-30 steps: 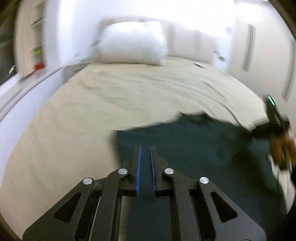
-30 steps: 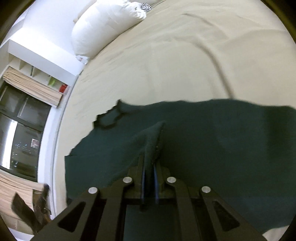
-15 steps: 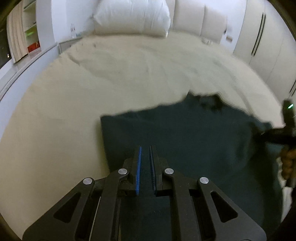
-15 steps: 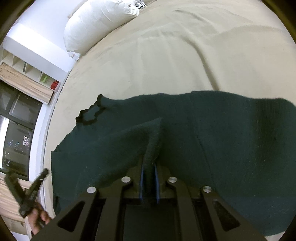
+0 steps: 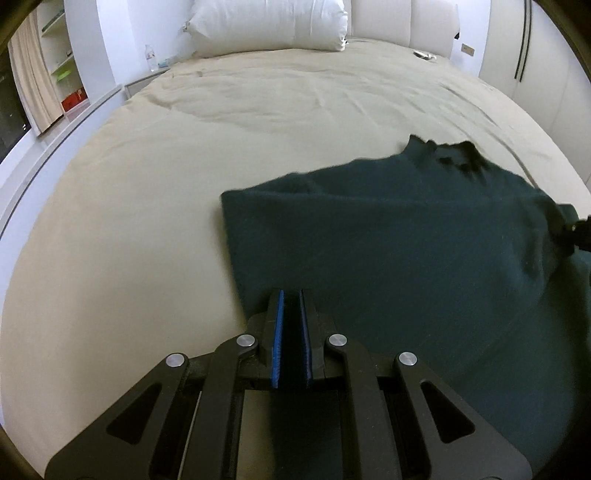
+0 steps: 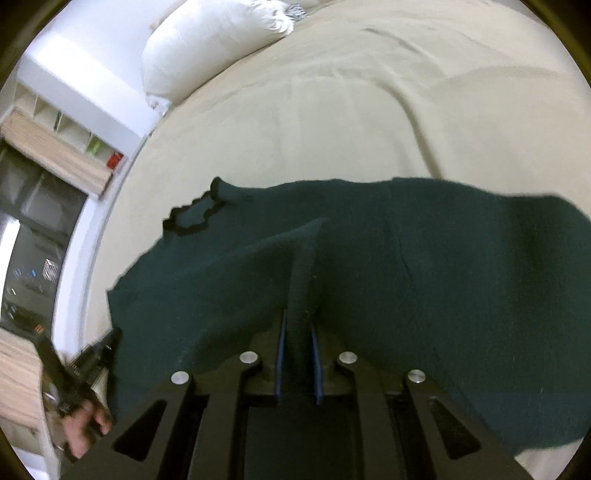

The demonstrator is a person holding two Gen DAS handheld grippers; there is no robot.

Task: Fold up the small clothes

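A dark green sweater [image 5: 388, 240] lies spread on the beige bed [image 5: 147, 203], its scalloped collar [image 5: 450, 155] at the far side. My left gripper [image 5: 291, 295] sits low at the sweater's near left edge, shut, with dark fabric between its blue pads. The right gripper [image 5: 576, 232] shows at the right rim, at the sweater's side. In the right wrist view my right gripper [image 6: 297, 317] is shut on a raised ridge of the sweater [image 6: 443, 277]. The left gripper [image 6: 107, 343], held by a hand [image 6: 85, 428], is at the lower left by the cloth's edge.
A large white pillow [image 5: 269, 26] leans against the padded headboard [image 5: 417, 22] at the far end. Left of the bed run a white ledge, a water bottle [image 5: 151, 59] and shelves [image 5: 62, 74] by a window. Bare sheet stretches beyond and left of the sweater.
My left gripper has come down toward the bed with the sweater's edge, and the cloth has settled flatter. The right gripper has hardly moved and keeps its fold.
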